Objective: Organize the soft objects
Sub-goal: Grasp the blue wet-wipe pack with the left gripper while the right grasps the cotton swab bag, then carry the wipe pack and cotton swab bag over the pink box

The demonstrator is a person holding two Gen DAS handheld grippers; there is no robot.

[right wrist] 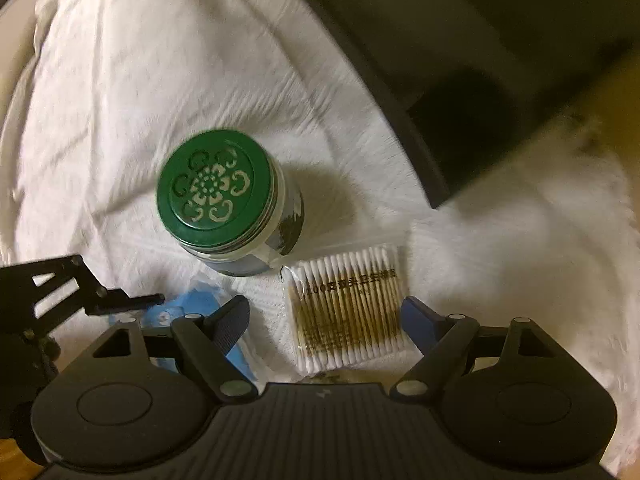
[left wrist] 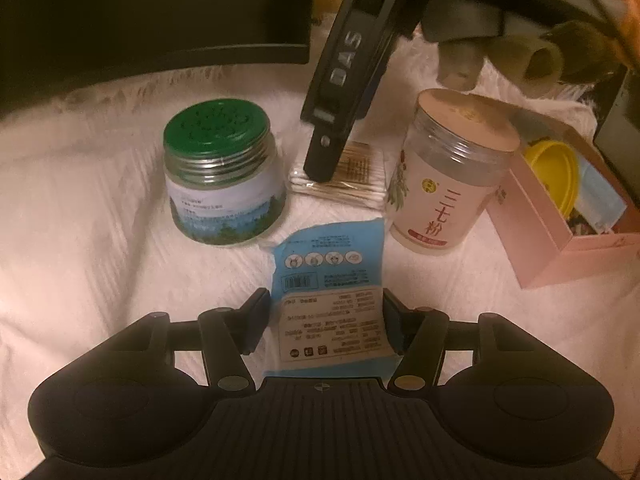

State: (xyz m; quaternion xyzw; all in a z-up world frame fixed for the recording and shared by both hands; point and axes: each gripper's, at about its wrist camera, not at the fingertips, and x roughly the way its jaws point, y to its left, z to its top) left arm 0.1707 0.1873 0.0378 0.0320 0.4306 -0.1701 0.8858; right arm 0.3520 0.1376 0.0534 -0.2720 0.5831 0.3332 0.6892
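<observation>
A blue and white soft packet (left wrist: 330,292) lies on the white cloth between the fingers of my left gripper (left wrist: 326,304), which is closed on its sides. A clear bag of cotton swabs (right wrist: 350,312) lies flat between the open fingers of my right gripper (right wrist: 328,312), which hovers over it without touching. The same bag (left wrist: 340,178) shows in the left wrist view, partly hidden by the right gripper's finger (left wrist: 336,92). A corner of the blue packet (right wrist: 188,308) shows in the right wrist view.
A green-lidded jar (left wrist: 222,176) stands left of the swabs, also in the right wrist view (right wrist: 228,208). A white canister (left wrist: 448,176) stands to the right. A pink box (left wrist: 560,216) holds a yellow lid and blue items. A plush toy (left wrist: 520,52) sits behind.
</observation>
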